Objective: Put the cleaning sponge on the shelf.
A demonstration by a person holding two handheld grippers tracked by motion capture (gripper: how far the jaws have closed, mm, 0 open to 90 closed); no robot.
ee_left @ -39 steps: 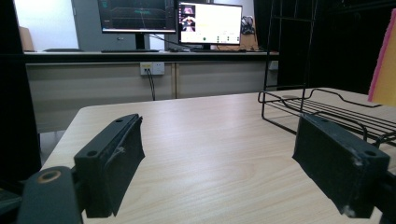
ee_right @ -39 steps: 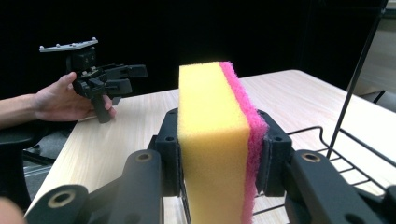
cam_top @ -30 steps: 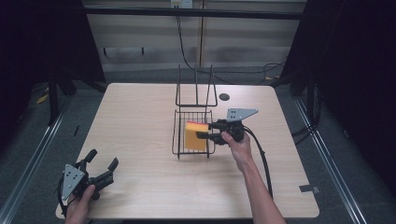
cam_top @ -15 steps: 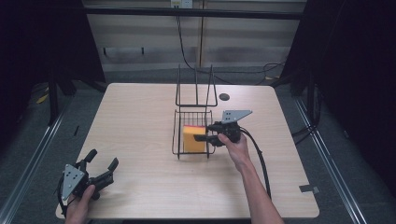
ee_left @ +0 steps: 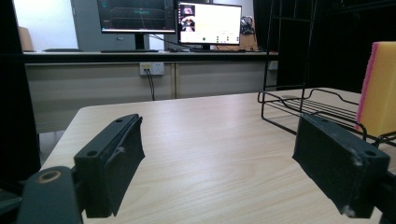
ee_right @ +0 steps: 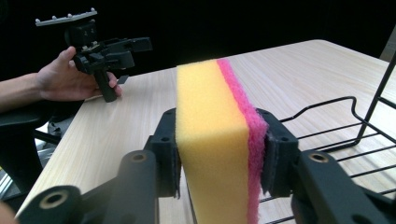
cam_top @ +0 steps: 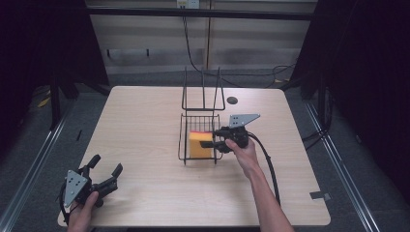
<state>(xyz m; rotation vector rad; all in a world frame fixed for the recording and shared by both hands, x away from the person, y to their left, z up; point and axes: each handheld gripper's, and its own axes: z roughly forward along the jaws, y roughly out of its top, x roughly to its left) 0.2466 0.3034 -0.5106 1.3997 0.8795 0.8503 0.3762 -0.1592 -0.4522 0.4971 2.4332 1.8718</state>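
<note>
A yellow sponge with a pink scouring side stands on edge in the black wire basket at mid-table. My right gripper reaches in from the right and straddles the sponge. Its jaws have just been opening. The pads lie beside the sponge's two faces and the foam shows no dent. My left gripper rests at the table's front left corner, open with nothing between its jaws. From there the sponge and the basket show far right.
The basket's tall wire back rises behind the sponge. A small dark round grommet sits in the tabletop beyond it. Monitors stand on a desk past the table's far edge. A cable trails from the right gripper.
The right gripper and the sponge have shifted only slightly inside the basket. The left gripper has stayed where it was.
</note>
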